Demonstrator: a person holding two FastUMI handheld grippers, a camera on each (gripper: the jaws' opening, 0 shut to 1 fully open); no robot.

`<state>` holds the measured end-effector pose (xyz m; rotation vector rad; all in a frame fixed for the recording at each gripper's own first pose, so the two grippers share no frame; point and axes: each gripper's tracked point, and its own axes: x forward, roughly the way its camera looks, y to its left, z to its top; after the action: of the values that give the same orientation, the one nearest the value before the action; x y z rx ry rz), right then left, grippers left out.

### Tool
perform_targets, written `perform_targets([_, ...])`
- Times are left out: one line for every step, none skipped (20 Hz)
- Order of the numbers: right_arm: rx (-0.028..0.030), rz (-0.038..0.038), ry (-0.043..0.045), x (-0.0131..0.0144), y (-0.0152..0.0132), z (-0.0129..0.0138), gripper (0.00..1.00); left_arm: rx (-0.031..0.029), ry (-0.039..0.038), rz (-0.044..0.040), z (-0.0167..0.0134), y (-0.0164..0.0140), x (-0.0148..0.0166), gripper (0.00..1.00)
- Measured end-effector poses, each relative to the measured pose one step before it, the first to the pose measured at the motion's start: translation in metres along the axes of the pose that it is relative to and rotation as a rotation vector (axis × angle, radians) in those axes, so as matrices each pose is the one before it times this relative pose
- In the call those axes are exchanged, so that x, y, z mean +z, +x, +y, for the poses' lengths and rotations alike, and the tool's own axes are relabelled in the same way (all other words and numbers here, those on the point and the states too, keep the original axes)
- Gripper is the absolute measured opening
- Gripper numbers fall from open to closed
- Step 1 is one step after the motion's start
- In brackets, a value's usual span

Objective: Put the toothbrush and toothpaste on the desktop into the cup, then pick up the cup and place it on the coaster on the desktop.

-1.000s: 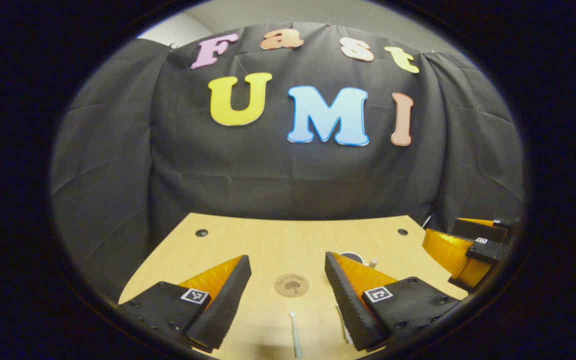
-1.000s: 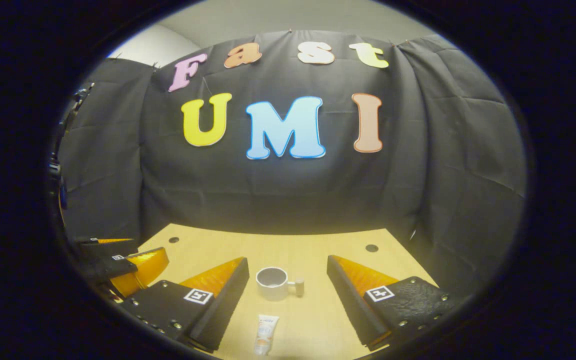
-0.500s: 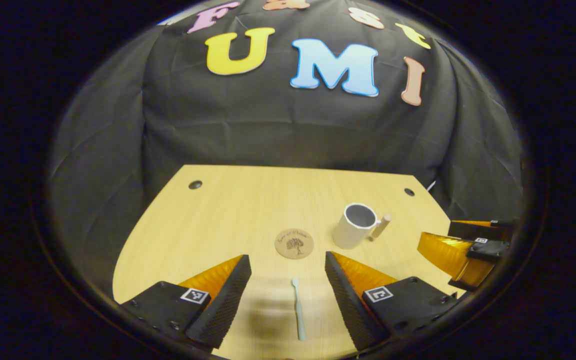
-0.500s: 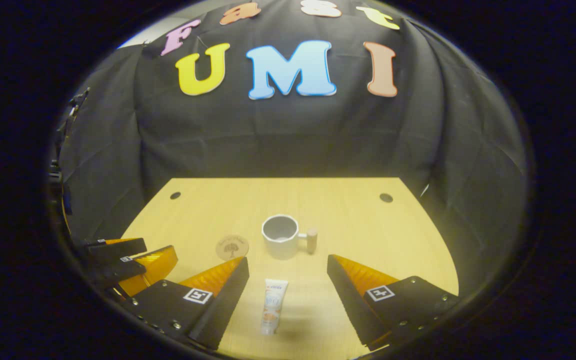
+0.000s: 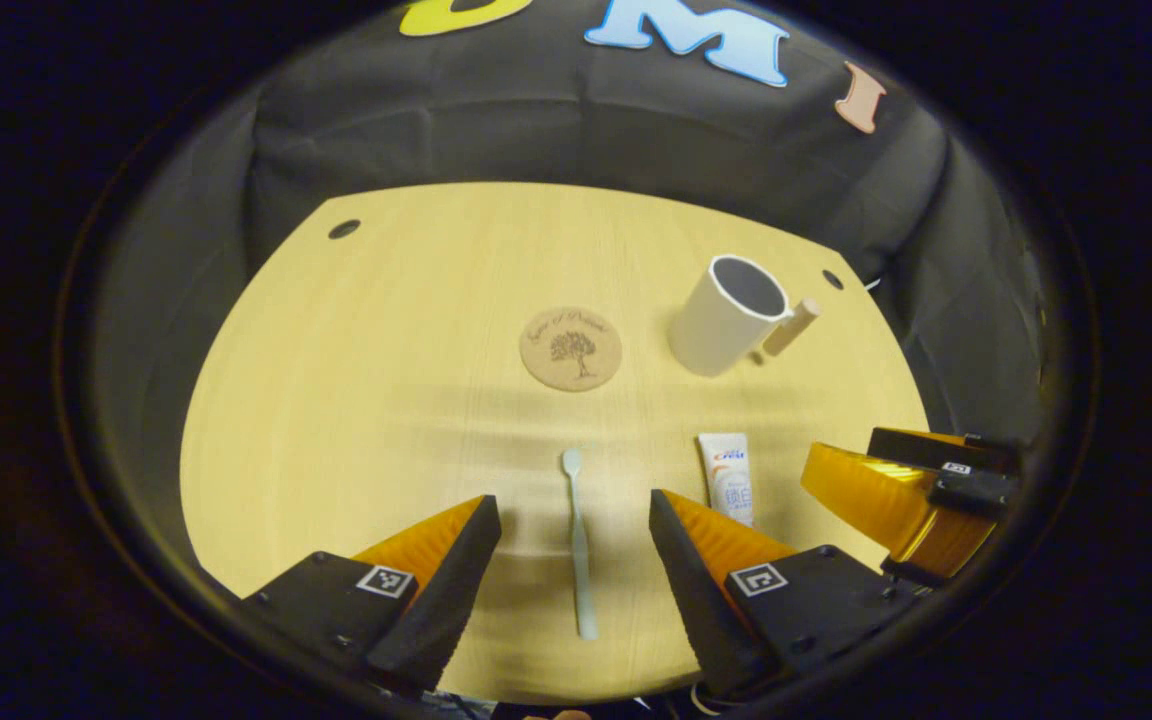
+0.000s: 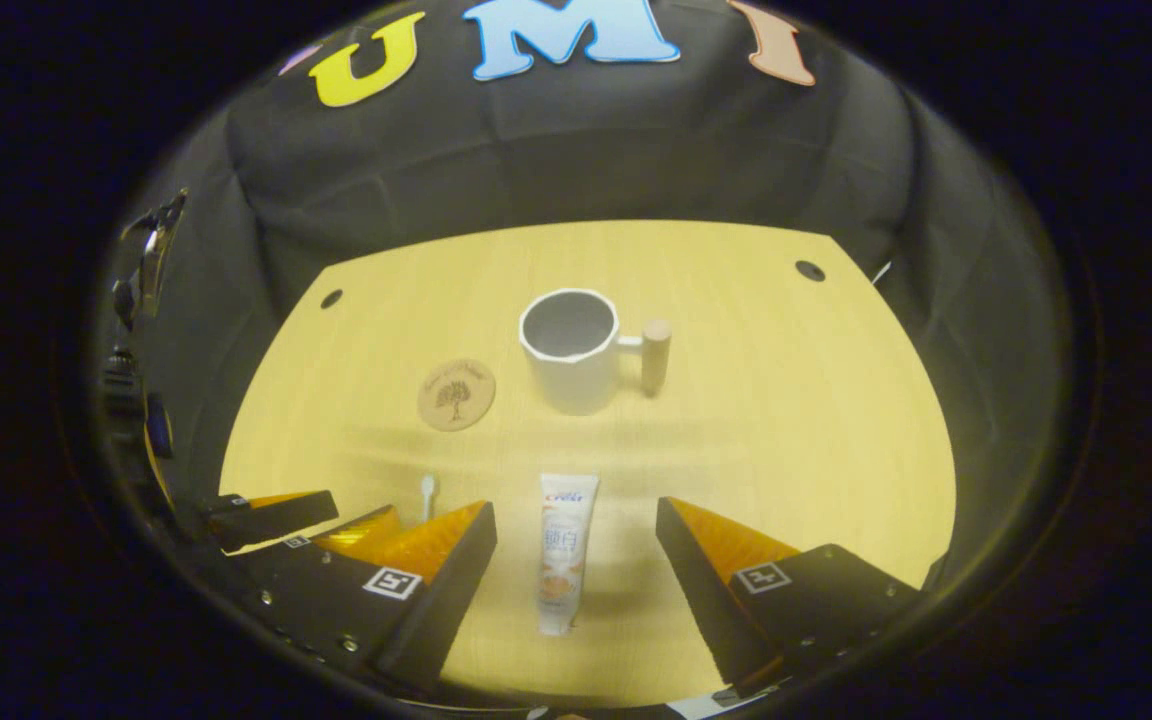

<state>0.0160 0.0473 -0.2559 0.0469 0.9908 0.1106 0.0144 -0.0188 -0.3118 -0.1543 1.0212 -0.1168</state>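
Both cameras have tipped down over the last second, so I now see the whole desktop [image 5: 356, 400]. My left gripper [image 5: 576, 590] straddles the toothbrush [image 5: 578, 540], spread; my right gripper [image 6: 576, 590] straddles the toothpaste [image 6: 563, 550], spread. Cup [image 6: 576, 360] sits right of the coaster [image 6: 456, 395], empty. Grasping comes next.

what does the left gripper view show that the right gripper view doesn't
Left gripper view: the toothbrush at full length, lying between the open left tool's fingers. Right gripper view: the toothpaste whole, between the open right tool's fingers; there the toothbrush is hidden but for its head. Both: the upright cup, the bare coaster beside it, the desktop.
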Motion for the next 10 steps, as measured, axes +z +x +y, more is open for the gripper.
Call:
perform_targets([-0.0032, 0.03829, -0.00795, -0.0089, 0.01154, -0.00056, 0.98, -0.00256, -0.00091, 0.03689, 0.00018, 0.00923, -0.00656, 0.99])
perform_targets([-0.00096, 0.03068, -0.00264, -0.00498, 0.00783, 0.0007, 0.98, 0.00513, -0.00105, 0.03239, 0.00068, 0.0089, -0.00842, 0.99])
perform_targets([-0.00267, 0.0314, -0.00036, -0.00458, 0.00785, 0.00006, 0.97, 0.00431, 0.0028, 0.02856, 0.00087, 0.00805, -0.00531, 0.99])
perform_targets([-0.0053, 0.02504, -0.00197, -0.00496, 0.00804, -0.00089, 0.98, 0.00929, 0.00501, 0.02606, 0.00064, 0.00783, -0.00443, 0.99])
perform_targets([-0.00642, 0.02198, -0.00304, -0.00219, 0.00536, -0.00127, 0.98, 0.00359, 0.00229, 0.02548, 0.0005, 0.00488, -0.004, 0.99])
perform_targets([-0.00572, 0.01154, -0.00374, -0.00102, 0.00563, -0.00086, 0.98, 0.00498, -0.00015, 0.02128, 0.0011, 0.00494, -0.00314, 0.99])
perform_targets([-0.00458, 0.01856, -0.00174, -0.00069, 0.00318, -0.00097, 0.98, 0.01371, -0.00542, 0.01961, 0.00251, 0.0035, -0.00296, 1.0])
perform_targets([0.00226, 0.02308, 0.00211, -0.00304, 0.00377, 0.00062, 0.98, 0.00549, -0.00848, 0.01446, 0.00059, 0.0045, -0.00282, 0.99])
perform_targets([-0.00173, 0.01895, 0.00385, -0.00204, 0.00223, -0.00063, 0.98, 0.00614, -0.00885, 0.015, 0.00001, 0.00278, -0.00258, 1.0])
perform_targets([-0.00652, 0.02422, -0.00074, -0.00232, 0.00411, -0.00124, 0.98, 0.00543, -0.00517, 0.01638, 0.0003, 0.00295, -0.00306, 0.99])
